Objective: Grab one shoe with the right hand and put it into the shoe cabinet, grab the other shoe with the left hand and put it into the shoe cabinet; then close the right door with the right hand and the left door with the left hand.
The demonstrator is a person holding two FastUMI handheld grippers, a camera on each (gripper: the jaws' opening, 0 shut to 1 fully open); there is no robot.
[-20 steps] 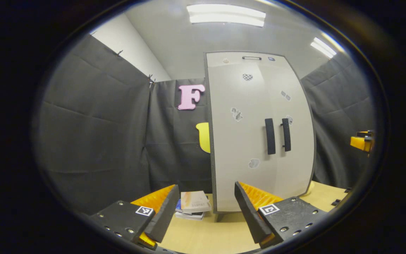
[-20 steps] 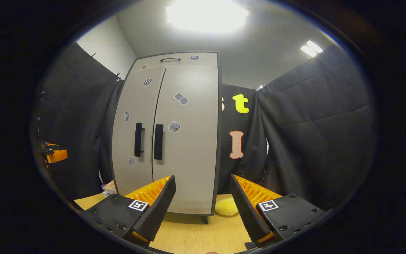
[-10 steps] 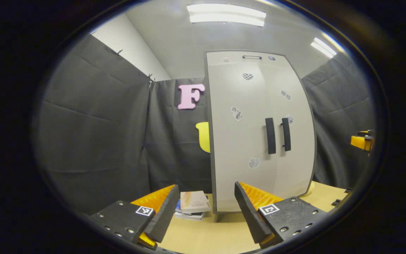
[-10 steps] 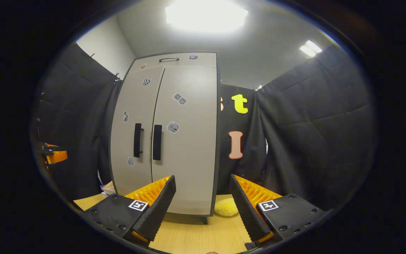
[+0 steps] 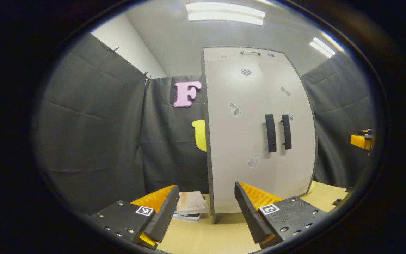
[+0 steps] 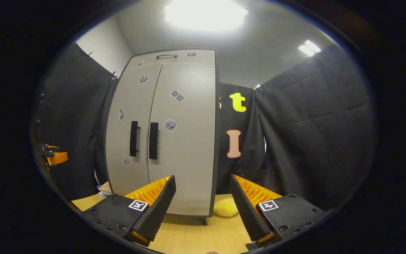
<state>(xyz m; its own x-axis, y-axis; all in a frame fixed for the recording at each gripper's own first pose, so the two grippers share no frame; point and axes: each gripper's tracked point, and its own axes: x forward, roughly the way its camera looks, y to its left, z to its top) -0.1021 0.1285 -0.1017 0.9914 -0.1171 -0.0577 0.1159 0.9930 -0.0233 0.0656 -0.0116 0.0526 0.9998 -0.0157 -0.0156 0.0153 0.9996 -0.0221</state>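
— Right, what have you got on the shoe cabinet point(image 5: 259, 130)?

— In the left gripper view it stands upright in the centre-right of the frame, on the wooden bench point(image 5: 203, 236). Both doors sit flush, and the two dark handles point(image 5: 270, 133) run side by side down the middle seam. In the right gripper view I see the shoe cabinet point(image 6: 178, 134) left of centre, doors closed there too. The shoes I can't see; the closed doors hide the inside.

— And your grippers?

— My left gripper point(image 5: 203, 208), at the bottom of the left gripper view, has its fingers spread wide with nothing between them, apart from the cabinet front. My right gripper point(image 6: 201, 204) is the same at the bottom of its own view: spread, empty, clear of the door. I can also spot the right gripper at the far right edge of the left gripper view.

— Anything else on the bench?

— A small stack of books point(image 5: 190, 208) lies just beside the cabinet's lower left corner in the left gripper view. In the right gripper view a yellow fluffy thing point(image 6: 226, 207) lies by the cabinet's lower right corner.
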